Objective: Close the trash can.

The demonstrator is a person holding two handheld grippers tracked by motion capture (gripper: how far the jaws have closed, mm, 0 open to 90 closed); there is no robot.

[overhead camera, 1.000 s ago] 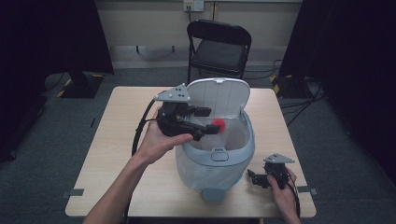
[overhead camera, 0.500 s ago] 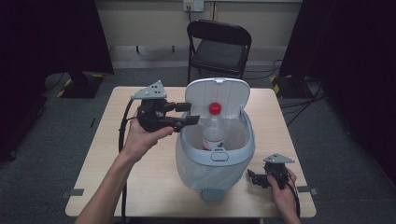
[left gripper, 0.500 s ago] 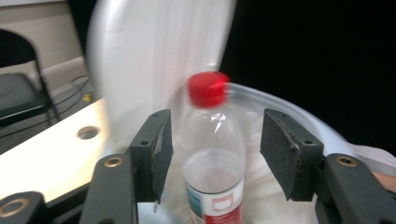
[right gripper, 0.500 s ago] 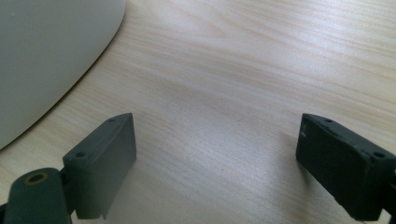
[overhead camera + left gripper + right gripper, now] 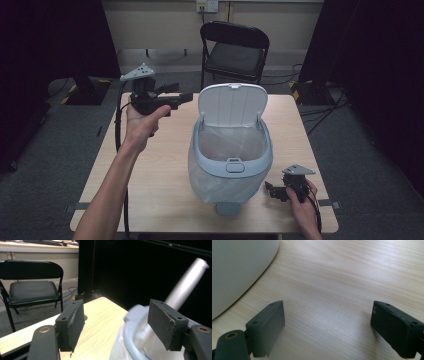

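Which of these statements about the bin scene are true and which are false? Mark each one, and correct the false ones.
1. The lid of the bin stands open. True.
2. The left gripper holds a bottle. False: nothing is between its open jaws, which have just been opening.
3. The right gripper is low over the table, right of the bin. True.
4. The bin has a clear liner bag in it. True.
5. A folding chair stands on the table. False: it stands on the floor beyond the table.
6. The right gripper's jaws are shut. False: they stand open over bare wood.
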